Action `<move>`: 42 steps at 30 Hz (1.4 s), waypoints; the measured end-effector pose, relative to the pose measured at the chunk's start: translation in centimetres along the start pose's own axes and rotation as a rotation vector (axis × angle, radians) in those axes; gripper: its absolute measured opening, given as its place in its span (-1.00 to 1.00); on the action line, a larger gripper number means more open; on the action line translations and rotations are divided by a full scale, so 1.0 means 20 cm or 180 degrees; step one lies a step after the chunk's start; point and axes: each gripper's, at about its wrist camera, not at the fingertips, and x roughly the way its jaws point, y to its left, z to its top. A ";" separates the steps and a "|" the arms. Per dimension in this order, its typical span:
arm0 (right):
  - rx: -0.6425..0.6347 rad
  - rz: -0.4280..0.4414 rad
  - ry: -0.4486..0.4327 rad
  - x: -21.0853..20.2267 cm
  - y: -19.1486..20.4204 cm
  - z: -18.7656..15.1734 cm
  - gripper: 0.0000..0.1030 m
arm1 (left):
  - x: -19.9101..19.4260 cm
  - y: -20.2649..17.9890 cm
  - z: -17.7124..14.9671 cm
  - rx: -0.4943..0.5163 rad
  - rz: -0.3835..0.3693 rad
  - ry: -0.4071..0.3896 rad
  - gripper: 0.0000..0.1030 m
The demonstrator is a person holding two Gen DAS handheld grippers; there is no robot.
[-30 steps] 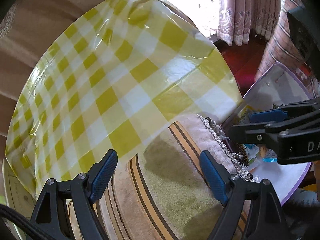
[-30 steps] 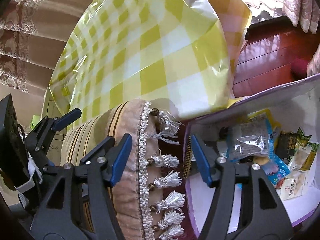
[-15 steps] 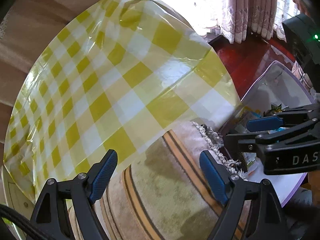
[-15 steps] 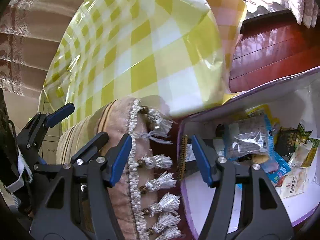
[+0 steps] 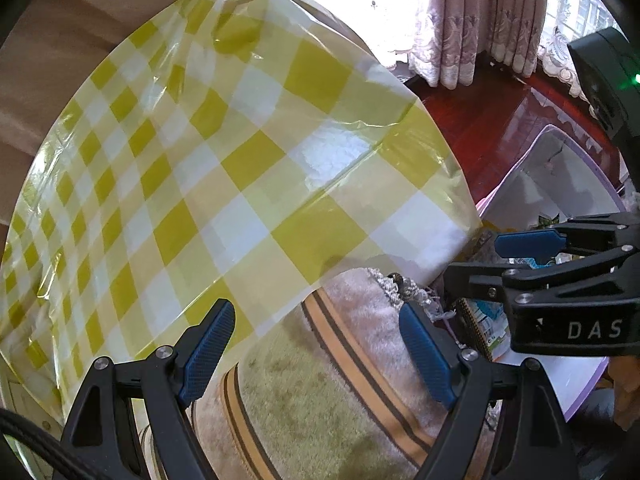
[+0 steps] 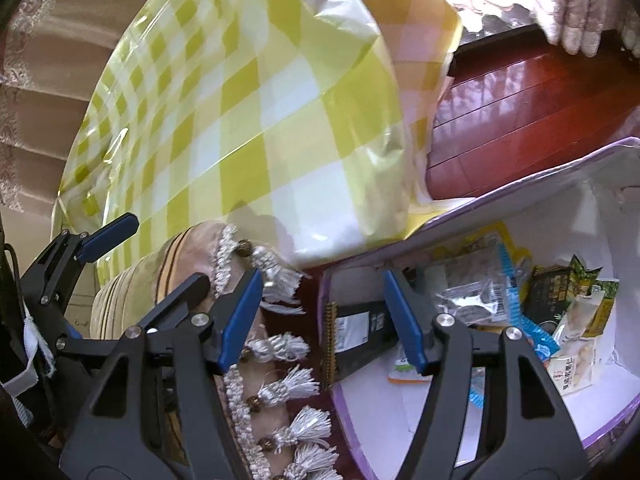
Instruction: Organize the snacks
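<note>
A white box with a purple rim [image 6: 532,168] holds several snack packets: a clear one with dark contents [image 6: 472,292], a black one [image 6: 352,328] and pale ones [image 6: 576,356]. My right gripper [image 6: 322,320] is open and astride the box's near wall [image 6: 326,292]. One finger hangs inside above the black packet and the other outside over the cushion tassels, with neither pad pressing on anything. My left gripper [image 5: 316,344] is open over a striped cushion [image 5: 320,420] and holds nothing. The right gripper [image 5: 476,258] reaches into the box [image 5: 560,168] beside it.
A table under a glossy yellow-and-white checked cloth [image 5: 240,184] overhangs the cushion and the box's near corner. The cushion's tasselled edge [image 6: 276,392] lies against the box. Red wooden floor [image 6: 520,112] and curtains [image 5: 460,20] are beyond.
The box's near wall has slid from beside the right gripper's inner finger to the middle of its gap. The left view has shifted, and more of the floor and box shows.
</note>
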 end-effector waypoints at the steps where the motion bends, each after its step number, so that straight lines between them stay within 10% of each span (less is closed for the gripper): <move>1: 0.0021 -0.0034 -0.0016 0.00 0.00 0.00 0.30 | 0.01 0.00 0.00 0.0004 -0.0012 0.0001 0.65; 42: 0.0266 -0.0685 -0.0417 -0.12 -0.03 0.00 0.42 | 0.04 -0.07 0.08 0.0169 -0.0217 -0.0049 0.65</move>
